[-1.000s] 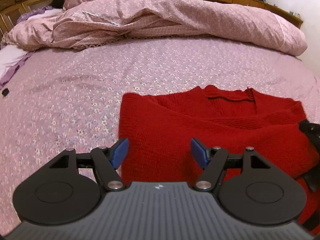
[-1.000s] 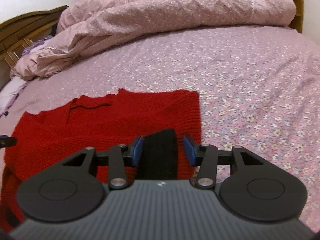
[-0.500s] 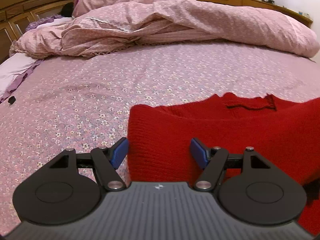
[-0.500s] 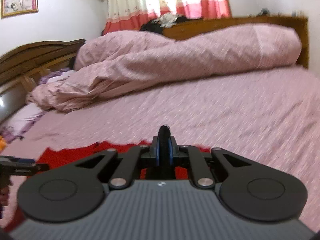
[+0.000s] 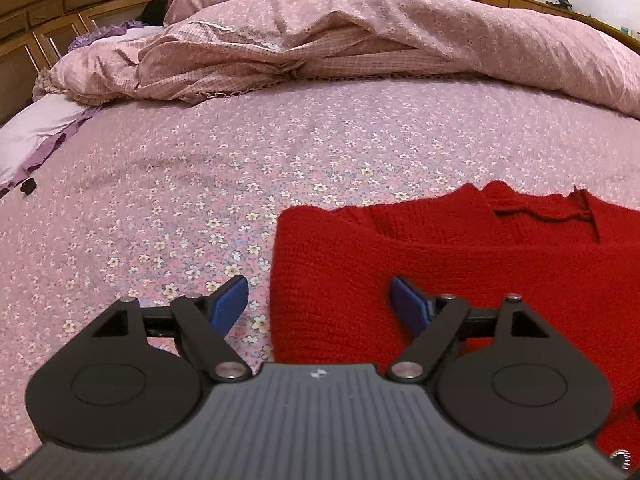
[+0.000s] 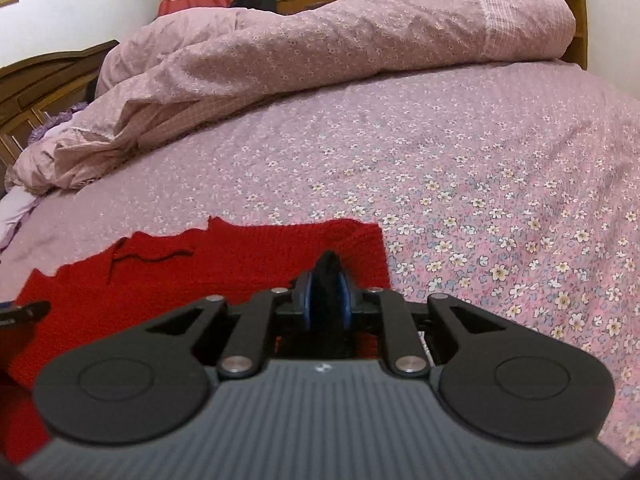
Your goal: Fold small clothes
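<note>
A red knitted sweater (image 5: 460,272) lies flat on the floral pink bedsheet, neckline toward the far side; it also shows in the right wrist view (image 6: 224,272). My left gripper (image 5: 320,304) is open, low over the sweater's left edge, one blue pad over the sheet and one over the knit. My right gripper (image 6: 327,300) is shut on a black ribbed band (image 6: 329,264) of the sweater at its right side. The left gripper's tip shows at the left edge of the right wrist view (image 6: 24,314).
A rumpled pink duvet (image 5: 360,40) is heaped along the far side of the bed (image 6: 480,184). A wooden headboard (image 5: 60,8) stands at the left. A small black object (image 5: 28,187) lies near the left edge by a lilac pillow (image 5: 36,128).
My right gripper has closed on the black band, and its view tipped up and back down. My left gripper has shifted left, to the sweater's left edge, still open.
</note>
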Motion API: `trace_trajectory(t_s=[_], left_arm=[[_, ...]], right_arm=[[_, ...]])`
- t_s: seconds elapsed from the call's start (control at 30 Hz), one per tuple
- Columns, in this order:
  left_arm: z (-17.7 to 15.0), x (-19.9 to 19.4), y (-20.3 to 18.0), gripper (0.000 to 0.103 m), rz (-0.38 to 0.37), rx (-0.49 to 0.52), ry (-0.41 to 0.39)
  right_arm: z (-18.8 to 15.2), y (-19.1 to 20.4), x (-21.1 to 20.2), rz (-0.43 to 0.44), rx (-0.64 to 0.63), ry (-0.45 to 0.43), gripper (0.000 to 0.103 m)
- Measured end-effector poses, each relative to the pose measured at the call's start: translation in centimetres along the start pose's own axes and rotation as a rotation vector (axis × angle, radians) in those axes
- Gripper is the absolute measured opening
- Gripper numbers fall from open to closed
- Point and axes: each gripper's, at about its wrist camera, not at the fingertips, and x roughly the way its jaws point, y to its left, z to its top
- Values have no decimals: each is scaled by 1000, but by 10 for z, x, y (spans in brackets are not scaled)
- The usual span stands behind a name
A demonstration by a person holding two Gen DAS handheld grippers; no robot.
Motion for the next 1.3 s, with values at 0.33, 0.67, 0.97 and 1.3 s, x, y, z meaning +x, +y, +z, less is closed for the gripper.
trace_trajectory(t_s=[0.33, 0.67, 0.97, 1.3], left_arm=[[-8, -58, -1, 83, -35, 108, -39], [-23, -22, 9, 84, 4, 21, 44], [-19, -30, 12, 86, 0, 34, 29], [-27, -91, 24, 87, -20, 72, 42]], right_arm=[[-16, 13, -63, -13, -32, -62, 24], [-48, 20, -42, -24, -63, -5, 20], [-45, 22, -38, -49, -33, -25, 22], [-47, 33, -86, 6, -28, -17, 60]])
